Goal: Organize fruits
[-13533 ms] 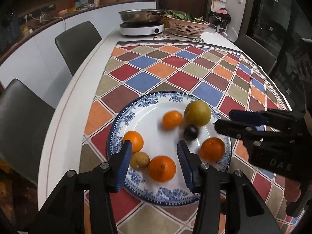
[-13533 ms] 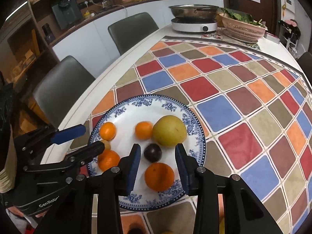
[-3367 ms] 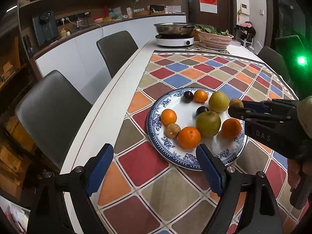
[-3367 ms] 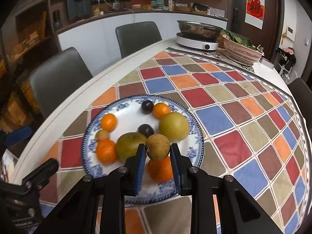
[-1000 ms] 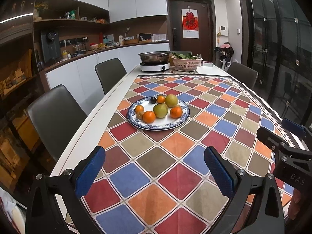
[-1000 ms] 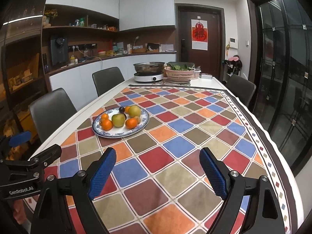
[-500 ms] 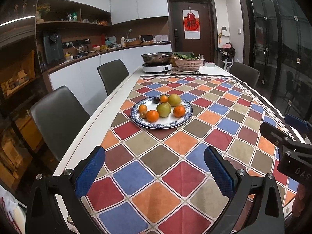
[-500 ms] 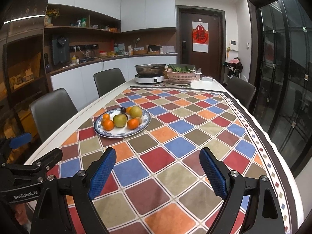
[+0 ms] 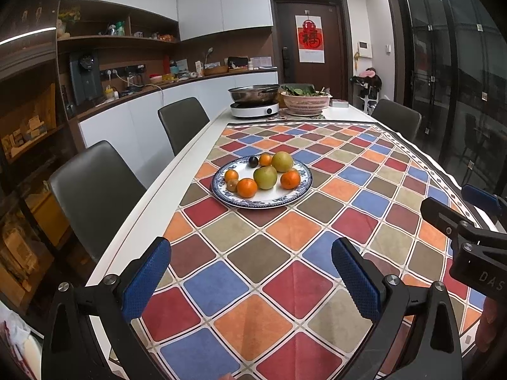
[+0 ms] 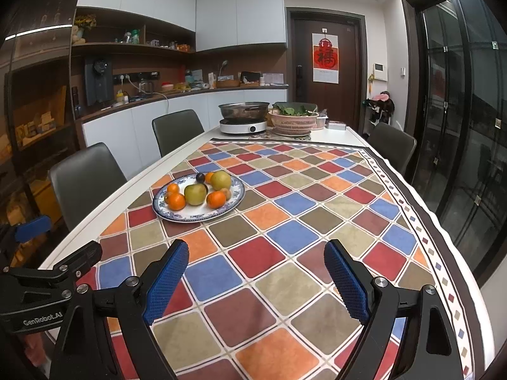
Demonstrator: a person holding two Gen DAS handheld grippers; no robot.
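A blue-patterned white plate (image 9: 301, 186) (image 10: 236, 201) stands on the checked tablecloth at the table's left side. It holds several fruits: oranges (image 9: 247, 187) (image 10: 176, 201), a green apple (image 9: 265, 177) (image 10: 194, 194), a yellow pear (image 9: 282, 161) (image 10: 221, 180), a dark plum (image 9: 253, 161) (image 10: 200, 177) and a small brown kiwi (image 9: 232, 185). My left gripper (image 9: 250, 277) is open and empty, well back from the plate. My right gripper (image 10: 256, 277) is open and empty, also well back. Each gripper shows at the edge of the other's view.
An induction cooker with a steel pot (image 9: 255, 95) (image 10: 244, 110) and a basket of greens (image 9: 305, 99) (image 10: 293, 117) stand at the table's far end. Dark chairs (image 9: 95, 186) (image 10: 85, 180) line the left side; another (image 10: 391, 145) is at the far right.
Both grippers have drawn back a little further and risen slightly; the plate looks about the same. Earlier, the right gripper let go of a brown fruit onto the plate.
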